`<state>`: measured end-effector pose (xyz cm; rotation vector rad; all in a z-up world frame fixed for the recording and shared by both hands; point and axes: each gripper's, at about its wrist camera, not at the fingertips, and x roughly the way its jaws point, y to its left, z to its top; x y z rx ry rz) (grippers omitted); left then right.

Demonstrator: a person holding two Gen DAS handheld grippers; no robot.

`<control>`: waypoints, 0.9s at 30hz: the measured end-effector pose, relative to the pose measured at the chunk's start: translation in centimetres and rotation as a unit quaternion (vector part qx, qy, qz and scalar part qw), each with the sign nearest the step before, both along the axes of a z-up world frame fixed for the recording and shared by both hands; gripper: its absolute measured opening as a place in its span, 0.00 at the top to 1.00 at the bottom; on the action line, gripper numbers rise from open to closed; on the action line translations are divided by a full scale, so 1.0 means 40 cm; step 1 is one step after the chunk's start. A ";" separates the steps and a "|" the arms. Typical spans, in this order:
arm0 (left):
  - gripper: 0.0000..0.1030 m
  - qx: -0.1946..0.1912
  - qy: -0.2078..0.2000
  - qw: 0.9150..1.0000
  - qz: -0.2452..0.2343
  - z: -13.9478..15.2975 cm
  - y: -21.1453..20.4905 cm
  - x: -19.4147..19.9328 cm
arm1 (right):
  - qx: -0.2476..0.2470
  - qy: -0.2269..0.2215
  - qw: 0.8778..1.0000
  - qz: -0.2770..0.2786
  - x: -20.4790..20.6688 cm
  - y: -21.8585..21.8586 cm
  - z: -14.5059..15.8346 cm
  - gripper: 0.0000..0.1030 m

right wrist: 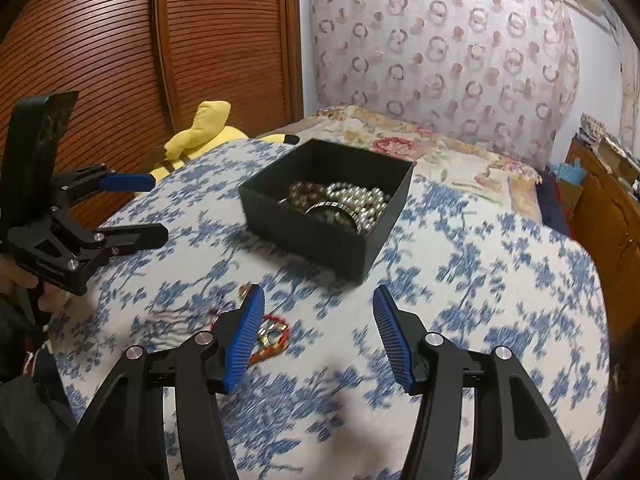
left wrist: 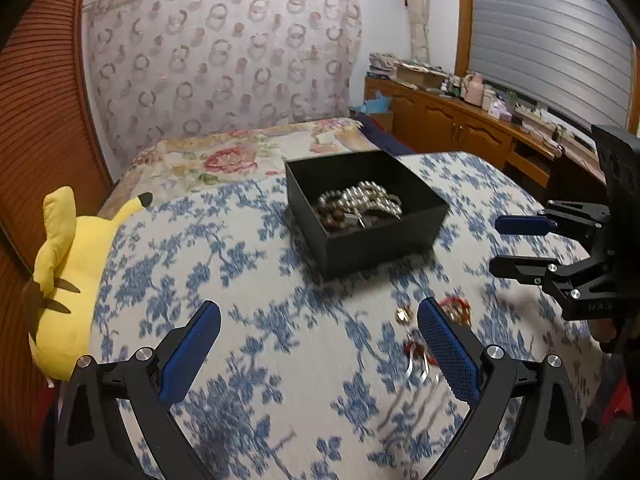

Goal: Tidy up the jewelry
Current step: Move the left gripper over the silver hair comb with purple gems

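Observation:
A black open box (left wrist: 384,236) sits on the blue floral bedspread and holds pearl strands (left wrist: 360,196) and dark beads; it also shows in the right wrist view (right wrist: 304,236). My left gripper (left wrist: 318,322) is open and empty, low over the bedspread in front of the box. Loose jewelry lies by its right finger: a red-and-gold bracelet (left wrist: 456,306), a small gold piece (left wrist: 402,315) and a red-and-silver piece (left wrist: 416,354). My right gripper (right wrist: 318,300) is open and empty; the red-and-gold bracelet (right wrist: 274,338) lies just right of its left finger.
A yellow plush toy (left wrist: 68,280) lies at the bed's left edge beside wooden slatted doors (right wrist: 120,60). A wooden cabinet (left wrist: 460,120) with clutter runs along the right under the window. A floral pillow area (left wrist: 240,156) lies behind the box.

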<state>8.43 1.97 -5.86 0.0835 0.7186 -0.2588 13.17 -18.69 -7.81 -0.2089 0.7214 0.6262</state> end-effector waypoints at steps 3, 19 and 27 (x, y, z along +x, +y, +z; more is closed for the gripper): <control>0.08 0.004 0.008 1.000 -0.008 -0.020 -0.008 -0.025 | 0.006 0.010 1.000 0.012 -0.021 0.007 -0.012 0.43; 0.08 0.004 0.053 0.996 -0.065 -0.089 -0.111 -0.053 | -0.013 0.008 1.000 -0.024 -0.037 -0.045 -0.044 0.43; 0.08 0.012 0.067 0.994 -0.089 -0.104 -0.164 -0.033 | -0.009 0.022 0.999 -0.035 -0.050 -0.066 -0.066 0.43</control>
